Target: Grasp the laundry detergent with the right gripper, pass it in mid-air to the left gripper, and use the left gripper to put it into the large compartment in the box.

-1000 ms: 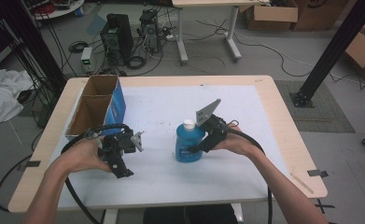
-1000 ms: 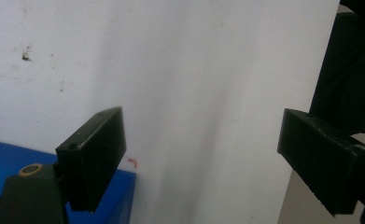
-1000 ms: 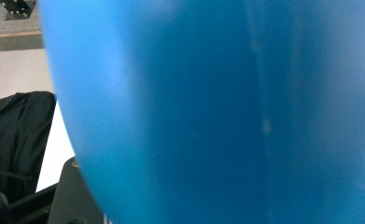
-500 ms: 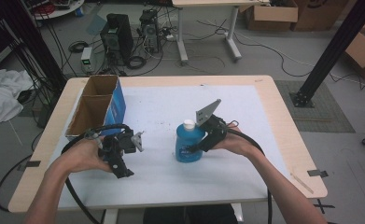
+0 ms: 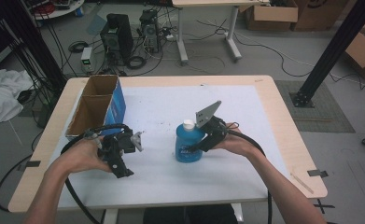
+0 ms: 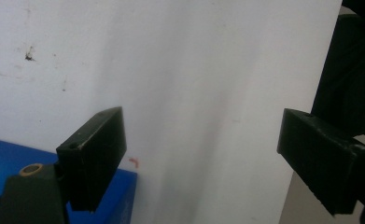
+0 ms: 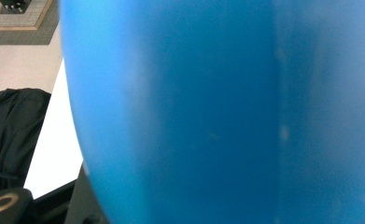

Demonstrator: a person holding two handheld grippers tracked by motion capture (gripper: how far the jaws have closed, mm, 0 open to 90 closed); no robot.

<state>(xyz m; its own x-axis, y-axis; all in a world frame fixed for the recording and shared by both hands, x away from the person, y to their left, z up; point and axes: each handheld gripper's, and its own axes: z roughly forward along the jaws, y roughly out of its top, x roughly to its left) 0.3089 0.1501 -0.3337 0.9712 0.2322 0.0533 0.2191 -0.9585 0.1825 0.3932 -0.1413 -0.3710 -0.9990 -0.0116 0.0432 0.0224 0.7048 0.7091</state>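
Note:
A blue bottle (image 5: 188,143) with a white cap stands upright on the white mat, near the middle of the table. My right gripper (image 5: 195,147) comes at it from the right; its jaws have just been closing and now press on the bottle's lower body. Up close in the right gripper view, the bottle's blue wall (image 7: 217,116) hides the jaws. My left gripper (image 5: 119,158) is held low over the mat at the left, apart from the bottle. Its jaws (image 6: 203,158) stand wide open over bare mat with nothing between them.
An open cardboard box (image 5: 96,109) with a blue side stands at the table's back left, just beyond my left hand. The white mat (image 5: 161,107) covers most of the wooden table (image 5: 287,135). Black cables trail from both grippers toward the front edge.
None of the hands or the bottle has shifted noticeably; the right gripper stays against the bottle.

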